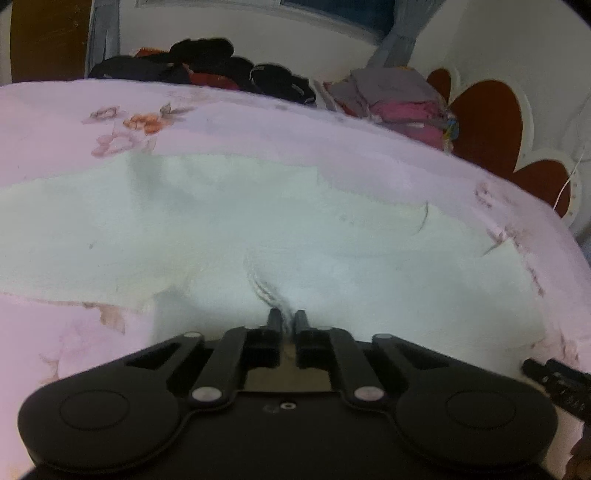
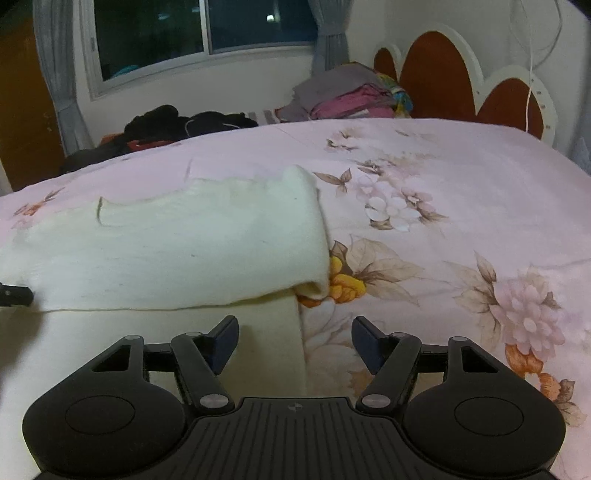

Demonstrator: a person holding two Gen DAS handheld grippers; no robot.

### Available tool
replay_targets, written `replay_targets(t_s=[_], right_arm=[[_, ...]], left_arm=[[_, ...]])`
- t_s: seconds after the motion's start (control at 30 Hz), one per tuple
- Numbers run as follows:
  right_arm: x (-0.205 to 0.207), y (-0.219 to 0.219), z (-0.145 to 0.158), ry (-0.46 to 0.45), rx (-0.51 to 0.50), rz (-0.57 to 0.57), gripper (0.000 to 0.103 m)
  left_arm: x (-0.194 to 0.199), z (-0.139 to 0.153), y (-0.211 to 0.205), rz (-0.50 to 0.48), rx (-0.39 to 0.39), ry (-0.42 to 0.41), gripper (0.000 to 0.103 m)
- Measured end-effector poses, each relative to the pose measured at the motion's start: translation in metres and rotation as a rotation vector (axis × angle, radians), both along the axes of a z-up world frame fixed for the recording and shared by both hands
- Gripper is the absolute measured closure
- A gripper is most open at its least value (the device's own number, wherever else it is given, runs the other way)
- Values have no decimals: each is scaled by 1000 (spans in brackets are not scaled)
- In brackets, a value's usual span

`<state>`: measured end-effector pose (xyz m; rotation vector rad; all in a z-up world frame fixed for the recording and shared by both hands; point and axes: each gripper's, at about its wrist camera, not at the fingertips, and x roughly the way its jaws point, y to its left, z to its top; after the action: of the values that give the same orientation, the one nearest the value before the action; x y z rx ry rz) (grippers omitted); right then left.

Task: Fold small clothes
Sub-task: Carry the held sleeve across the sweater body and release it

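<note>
I am at a bed in a bedroom, its pink cover printed with pale and orange flowers. Behind it are a dark window with grey curtains, a scalloped white headboard with red-brown panels, a heap of black clothes at the far edge, and a stack of folded grey and pink clothes next to the headboard.

The thing I am folding, a cream white garment, lies spread on the cover in front of me. In my right view its upper layer is folded over, with a rounded fold at its right end and a flat lower layer reaching toward me beneath it.

My left tongs are clenched on the near edge of the garment: a small ridge of its fabric is pinched between the two black fingertips and puckers up just ahead of them. They also show as a dark tip at the left edge of my right view.

My right tongs are released, jaws apart, nothing pressed between the blue pads. They sit low over the right edge of the lower layer, with that edge running between the jaws and the flowered cover under the right pad.
</note>
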<state>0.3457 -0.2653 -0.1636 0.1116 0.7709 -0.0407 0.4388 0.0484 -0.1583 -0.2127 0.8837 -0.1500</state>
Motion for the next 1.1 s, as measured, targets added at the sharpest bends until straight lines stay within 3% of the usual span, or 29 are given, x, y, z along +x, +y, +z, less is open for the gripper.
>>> replay_targets(t_s=[0.2,0.23,0.27,0.3,0.33,0.53,0.57,0.6,0.73,0.83,0.9,0.93,0.97,1.0,1.07,1.1], right_arm=[[16,-2,-3,-4,-9,-11,36],[20,-2,-4,-6,-4,-14,40],[24,-3,-4,-2,3,-13,60],[28,-4,-6,2,9,-13,70],[32,-5,-6,0,19,-21,70],[49,1,-5,-1,33,-1,72],[50,2,-5,2,37,3,94],[49,1,-5,-1,46,-3,96],[44,-9,-10,14,43,-41,97],[41,-9,-3,18,34,-41,96],[33,-10,3,17,47,-33,96],[27,-11,10,0,47,-27,96],[22,-12,16,-17,48,-23,88],[20,-12,22,-37,48,-21,67],[24,-11,32,-84,38,-10,45],[32,-10,33,-86,39,1,45]], left_arm=[[-1,48,8,-10,-86,-143,99],[0,56,10,-9,-86,-166,99],[2,61,12,-4,-82,-185,99],[4,66,16,10,-69,-207,99],[5,67,21,31,-57,-219,99],[13,36,42,113,1,-154,99],[14,26,43,114,14,-127,99],[15,18,43,114,22,-102,99],[17,-6,37,100,70,-44,97],[14,-2,40,105,105,-66,72],[5,11,45,115,119,-111,40],[0,17,47,123,126,-144,35],[-6,23,48,125,134,-176,34],[-8,28,47,120,142,-197,34],[-5,33,43,97,128,-203,34],[-3,33,36,88,119,-197,34]])
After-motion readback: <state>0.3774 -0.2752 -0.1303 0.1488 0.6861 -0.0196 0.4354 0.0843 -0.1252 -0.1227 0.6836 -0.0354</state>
